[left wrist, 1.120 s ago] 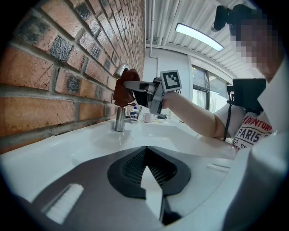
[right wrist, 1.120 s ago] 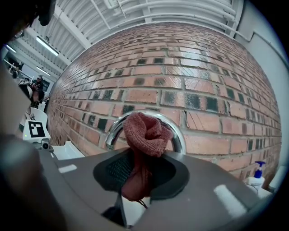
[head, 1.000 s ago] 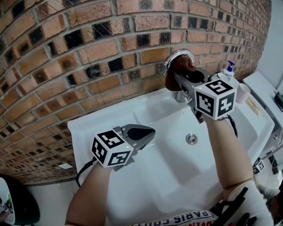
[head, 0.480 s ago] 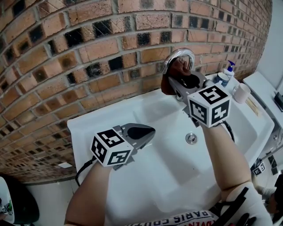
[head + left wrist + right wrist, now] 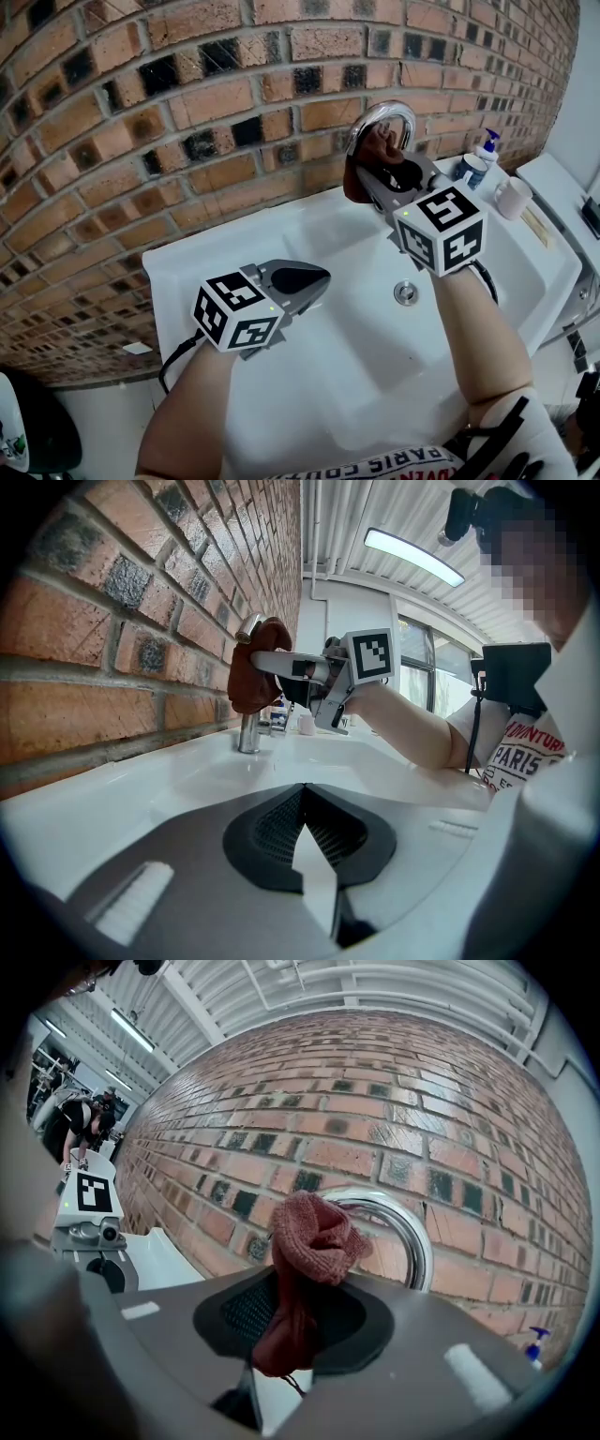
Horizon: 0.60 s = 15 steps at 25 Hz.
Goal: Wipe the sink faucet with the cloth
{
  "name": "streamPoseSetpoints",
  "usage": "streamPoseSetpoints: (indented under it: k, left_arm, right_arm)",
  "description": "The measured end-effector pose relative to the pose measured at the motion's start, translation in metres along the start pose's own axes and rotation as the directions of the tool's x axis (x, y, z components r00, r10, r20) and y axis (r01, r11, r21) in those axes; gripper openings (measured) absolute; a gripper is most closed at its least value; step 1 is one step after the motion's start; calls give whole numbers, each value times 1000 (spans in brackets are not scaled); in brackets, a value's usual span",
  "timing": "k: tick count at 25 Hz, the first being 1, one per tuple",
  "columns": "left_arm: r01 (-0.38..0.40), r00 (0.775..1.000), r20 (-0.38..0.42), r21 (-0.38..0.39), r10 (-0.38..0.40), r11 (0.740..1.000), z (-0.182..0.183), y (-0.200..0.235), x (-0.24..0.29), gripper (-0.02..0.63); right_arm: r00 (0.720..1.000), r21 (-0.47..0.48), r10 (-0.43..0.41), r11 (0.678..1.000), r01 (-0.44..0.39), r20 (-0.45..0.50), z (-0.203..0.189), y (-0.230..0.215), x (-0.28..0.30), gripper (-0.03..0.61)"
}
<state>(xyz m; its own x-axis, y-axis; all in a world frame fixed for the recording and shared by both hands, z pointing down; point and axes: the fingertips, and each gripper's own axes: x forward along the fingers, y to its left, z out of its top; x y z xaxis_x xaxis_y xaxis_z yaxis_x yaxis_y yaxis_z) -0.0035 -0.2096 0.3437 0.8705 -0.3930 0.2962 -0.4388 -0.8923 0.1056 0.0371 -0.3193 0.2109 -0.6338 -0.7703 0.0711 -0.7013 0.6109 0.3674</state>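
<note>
right gripper [image 5: 373, 180]: fingers clamped on cloth [image 5: 314, 1232], seemingly touching faucet [image 5: 417, 1246] | left gripper [image 5: 319, 279]: fingers together, empty

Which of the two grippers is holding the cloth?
The right gripper, shut on the reddish cloth at the faucet; the left gripper holds nothing.

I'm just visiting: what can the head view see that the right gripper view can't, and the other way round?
Only the head view shows the sink's drain and a white cup. Only the right gripper view shows the ceiling with its strip light. Both show the reddish cloth held in the right tool, the chrome faucet, the brick wall and the left tool.
</note>
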Motion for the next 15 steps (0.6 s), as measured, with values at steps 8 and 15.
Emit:
streamPoseSetpoints:
  k: [8, 15]
  left_arm:
    - [0, 1000, 1, 1, 0, 1000, 0, 0, 1, 6]
    - [0, 1000, 1, 0, 0, 1000, -1, 0, 0, 6]
  right_arm:
    - [1000, -19, 4, 1000, -5, -25, 2, -2, -16, 97]
    - [995, 12, 93, 996, -93, -28, 8, 35, -45, 97]
